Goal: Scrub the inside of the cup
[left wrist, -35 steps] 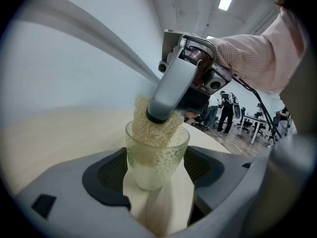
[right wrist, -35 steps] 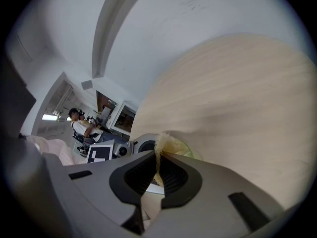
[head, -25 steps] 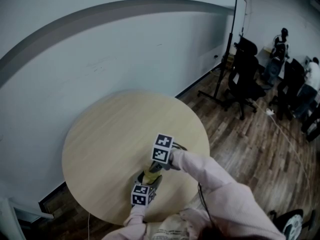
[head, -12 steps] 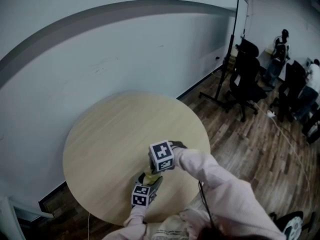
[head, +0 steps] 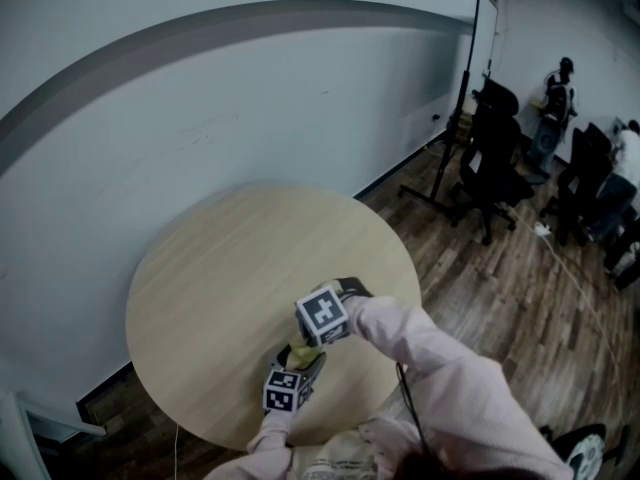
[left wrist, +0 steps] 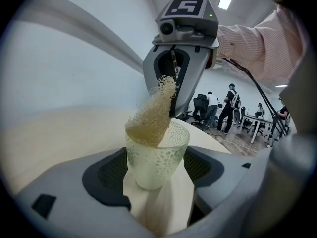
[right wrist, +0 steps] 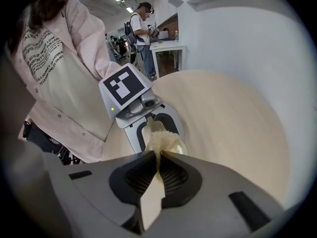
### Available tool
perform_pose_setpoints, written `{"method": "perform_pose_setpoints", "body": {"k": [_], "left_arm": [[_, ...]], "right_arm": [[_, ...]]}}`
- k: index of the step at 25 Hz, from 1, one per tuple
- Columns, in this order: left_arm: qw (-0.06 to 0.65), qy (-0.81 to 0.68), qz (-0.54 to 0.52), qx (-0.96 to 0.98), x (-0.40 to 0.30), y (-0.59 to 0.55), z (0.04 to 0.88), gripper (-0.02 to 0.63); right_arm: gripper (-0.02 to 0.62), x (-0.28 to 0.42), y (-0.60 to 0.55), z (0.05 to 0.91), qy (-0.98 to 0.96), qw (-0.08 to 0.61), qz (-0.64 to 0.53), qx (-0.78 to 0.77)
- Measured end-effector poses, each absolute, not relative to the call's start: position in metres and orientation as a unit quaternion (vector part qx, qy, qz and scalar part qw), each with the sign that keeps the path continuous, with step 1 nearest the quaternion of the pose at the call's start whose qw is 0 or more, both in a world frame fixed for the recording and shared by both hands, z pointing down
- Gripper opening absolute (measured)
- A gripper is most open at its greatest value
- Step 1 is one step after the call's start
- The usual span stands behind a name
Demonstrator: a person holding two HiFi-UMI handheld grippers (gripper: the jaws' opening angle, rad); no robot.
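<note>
One frosted, dot-patterned cup (left wrist: 156, 157), upright, clamped by left gripper (left wrist: 157, 175); right gripper (right wrist: 157, 158) pinches fibrous scrubber (left wrist: 151, 118) dipping inside.

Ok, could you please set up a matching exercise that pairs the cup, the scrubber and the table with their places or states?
Things: 1 cup; 2 scrubber; 3 table.
States: A pinched by the fingers of the right gripper; B round, pale wood; C between the fingers of the left gripper.
Pairs: 1-C; 2-A; 3-B.
</note>
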State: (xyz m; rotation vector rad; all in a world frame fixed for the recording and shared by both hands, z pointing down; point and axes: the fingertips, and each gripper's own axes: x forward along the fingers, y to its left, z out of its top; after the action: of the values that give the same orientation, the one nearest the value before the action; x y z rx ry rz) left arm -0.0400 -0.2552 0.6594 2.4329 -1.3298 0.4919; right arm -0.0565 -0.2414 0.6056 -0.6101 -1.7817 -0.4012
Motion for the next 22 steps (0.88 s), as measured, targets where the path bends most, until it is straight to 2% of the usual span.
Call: {"method": "perform_pose_setpoints", "body": {"k": [4,8,22], "left_arm": [[0.162,-0.464,0.175,0.853,-0.037,-0.256,0.659,0.348],[0.165,-0.461,0.178,0.854,-0.037,-0.253,0.657,0.348],[0.161,-0.461,0.180,0.854,-0.036,-0.256,0.658,0.347]], "right_arm": [[0.028,-0.049,-0.249,0.611,-0.738,0.594,-0.196,-0.253],[0.028,-0.034,-0.243,0.622,-0.727,0.618,-0.156,-0.254],[0.028,-0.045,-0.250,0.628,-0.753,0.619,-0.083,-0.209]]}}
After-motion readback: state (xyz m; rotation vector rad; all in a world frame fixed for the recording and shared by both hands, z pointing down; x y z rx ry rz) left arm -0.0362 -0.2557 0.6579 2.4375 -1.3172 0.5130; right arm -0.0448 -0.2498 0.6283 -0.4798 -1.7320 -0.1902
